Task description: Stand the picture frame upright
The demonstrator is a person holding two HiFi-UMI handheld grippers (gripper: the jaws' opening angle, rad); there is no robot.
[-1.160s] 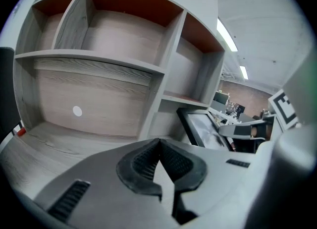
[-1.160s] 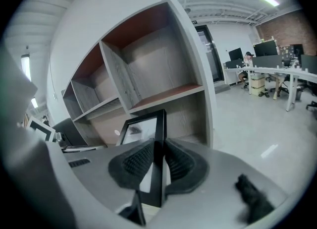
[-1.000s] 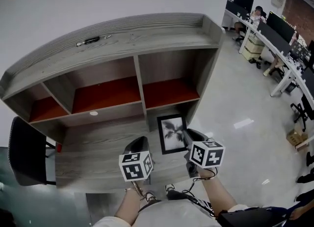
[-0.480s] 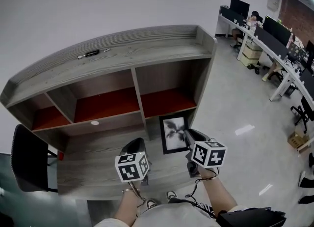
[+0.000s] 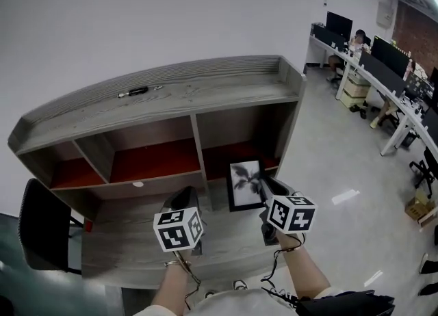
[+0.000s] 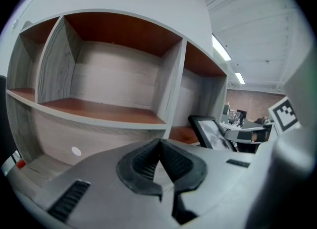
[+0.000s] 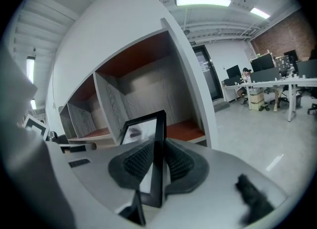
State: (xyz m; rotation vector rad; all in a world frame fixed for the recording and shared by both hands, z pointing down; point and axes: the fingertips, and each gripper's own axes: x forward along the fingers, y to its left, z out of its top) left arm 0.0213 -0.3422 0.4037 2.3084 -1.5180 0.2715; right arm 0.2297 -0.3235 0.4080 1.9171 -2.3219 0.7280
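A black picture frame (image 5: 246,185) with a palm print is tilted up off the grey desk (image 5: 130,243), in front of the right shelf opening. My right gripper (image 5: 263,186) is shut on its right edge. In the right gripper view the frame's edge (image 7: 158,161) runs between the two pads. My left gripper (image 5: 185,200) hovers over the desk left of the frame, shut with nothing in it. In the left gripper view the frame (image 6: 212,132) shows to the right, and the left gripper (image 6: 159,163) has its pads pressed together.
A grey hutch with red-floored shelf compartments (image 5: 154,159) rises behind the desk; a dark marker (image 5: 133,91) lies on its top. A black chair (image 5: 42,234) stands at the desk's left. Office desks with monitors and seated people (image 5: 383,55) fill the far right.
The frame has been lifted from lying flat to a tilted position, held by the right gripper. Both grippers have moved a little toward the hutch.
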